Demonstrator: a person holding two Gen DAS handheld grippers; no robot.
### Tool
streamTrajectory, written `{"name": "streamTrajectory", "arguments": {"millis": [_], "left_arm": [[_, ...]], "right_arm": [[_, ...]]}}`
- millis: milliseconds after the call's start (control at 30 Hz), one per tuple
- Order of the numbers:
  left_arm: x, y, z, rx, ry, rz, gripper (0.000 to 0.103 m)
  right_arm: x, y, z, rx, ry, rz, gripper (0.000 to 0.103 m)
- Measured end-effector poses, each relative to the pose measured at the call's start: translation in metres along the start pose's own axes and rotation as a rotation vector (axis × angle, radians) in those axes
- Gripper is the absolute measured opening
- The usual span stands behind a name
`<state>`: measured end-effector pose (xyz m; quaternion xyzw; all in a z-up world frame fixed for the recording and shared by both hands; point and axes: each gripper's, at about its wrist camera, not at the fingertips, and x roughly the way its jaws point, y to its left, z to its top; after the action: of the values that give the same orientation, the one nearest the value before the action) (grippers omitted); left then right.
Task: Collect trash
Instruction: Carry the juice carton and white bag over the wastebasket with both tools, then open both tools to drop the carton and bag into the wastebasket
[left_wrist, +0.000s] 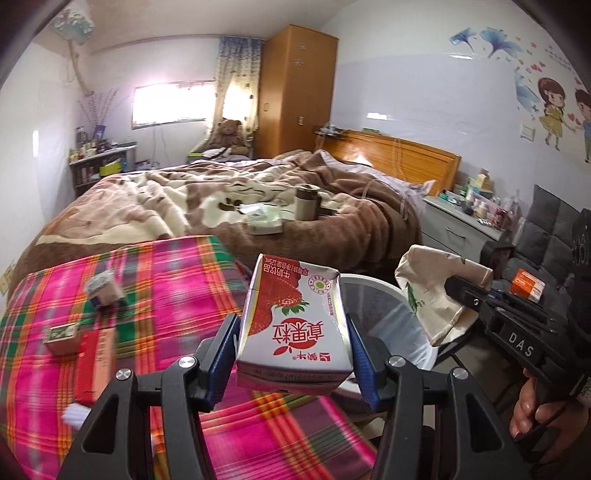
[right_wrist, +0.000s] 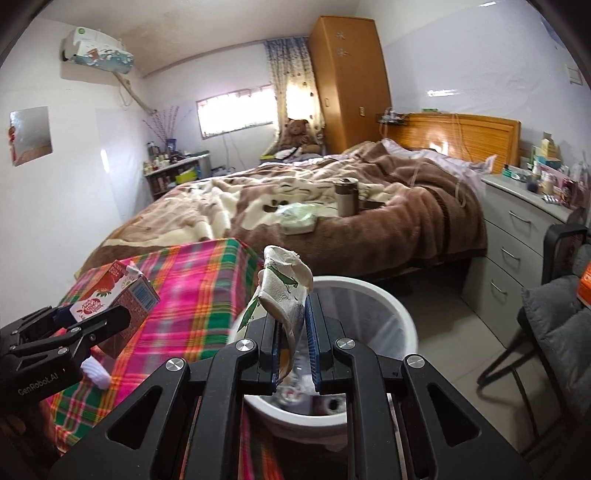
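In the left wrist view, the left claw (left_wrist: 291, 354) is closed on a strawberry milk carton (left_wrist: 291, 321) at the lower centre of the frame, its blue pads pressing the two narrow sides. The carton looks light and probably empty; its walls are thin card, so a hard squeeze would dent it, and the grip low on the body seems sensible. Behind it, right of centre, stands the white trash bin (left_wrist: 391, 295). In the right wrist view, the right claw (right_wrist: 293, 354) pinches a crumpled paper cup (right_wrist: 284, 291) at the centre, directly above the bin (right_wrist: 369, 291). The cup is soft, flattened and very light. At the left the plaid-covered bench (right_wrist: 192, 295) appears.
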<state>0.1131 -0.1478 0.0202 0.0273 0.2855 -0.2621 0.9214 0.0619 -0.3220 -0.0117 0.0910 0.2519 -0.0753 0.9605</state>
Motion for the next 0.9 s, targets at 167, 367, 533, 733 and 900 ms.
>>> {"name": "streamTrajectory", "arguments": {"millis": [167, 367, 533, 733, 900], "left_arm": [[0.021, -0.021, -0.001, 0.011, 0.031, -0.040, 0.057], [0.037, -0.035, -0.002, 0.013, 0.053, -0.067, 0.057], [0.045, -0.041, -0.003, 0.019, 0.067, -0.067, 0.057], [0.059, -0.046, -0.002, 0.019, 0.083, -0.094, 0.057], [0.069, -0.052, 0.000, 0.028, 0.094, -0.104, 0.057]], "right_arm": [[0.006, -0.014, -0.005, 0.009, 0.029, -0.033, 0.013], [0.011, -0.025, -0.006, 0.013, 0.049, -0.042, 0.013], [0.018, -0.029, -0.010, 0.004, 0.076, -0.065, 0.013], [0.025, -0.038, -0.012, 0.008, 0.098, -0.089, 0.013], [0.035, -0.043, -0.012, 0.012, 0.118, -0.115, 0.013]]}}
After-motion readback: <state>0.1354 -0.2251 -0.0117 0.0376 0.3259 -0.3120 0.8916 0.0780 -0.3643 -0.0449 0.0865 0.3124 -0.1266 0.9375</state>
